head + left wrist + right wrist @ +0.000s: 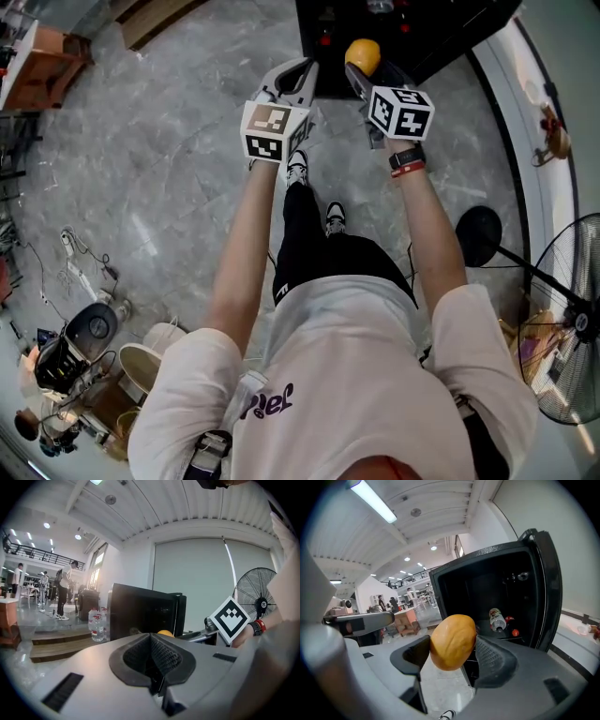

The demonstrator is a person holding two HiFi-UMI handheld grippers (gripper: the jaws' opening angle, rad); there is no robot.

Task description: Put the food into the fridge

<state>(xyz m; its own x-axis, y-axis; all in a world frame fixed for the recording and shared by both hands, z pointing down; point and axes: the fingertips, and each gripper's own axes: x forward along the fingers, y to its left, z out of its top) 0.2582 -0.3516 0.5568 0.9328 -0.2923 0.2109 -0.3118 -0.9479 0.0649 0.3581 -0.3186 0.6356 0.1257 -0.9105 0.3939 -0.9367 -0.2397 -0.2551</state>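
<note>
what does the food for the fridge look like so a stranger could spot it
Find the black fridge with its door open. In front of it the right gripper clamps a smooth yellow-orange egg-shaped food item. It is the only rounded orange thing; the fridge holds a labelled bottle.

Golden-orange oval food (452, 640) between right tongs (451, 656) — near open black fridge (471, 590)
</note>
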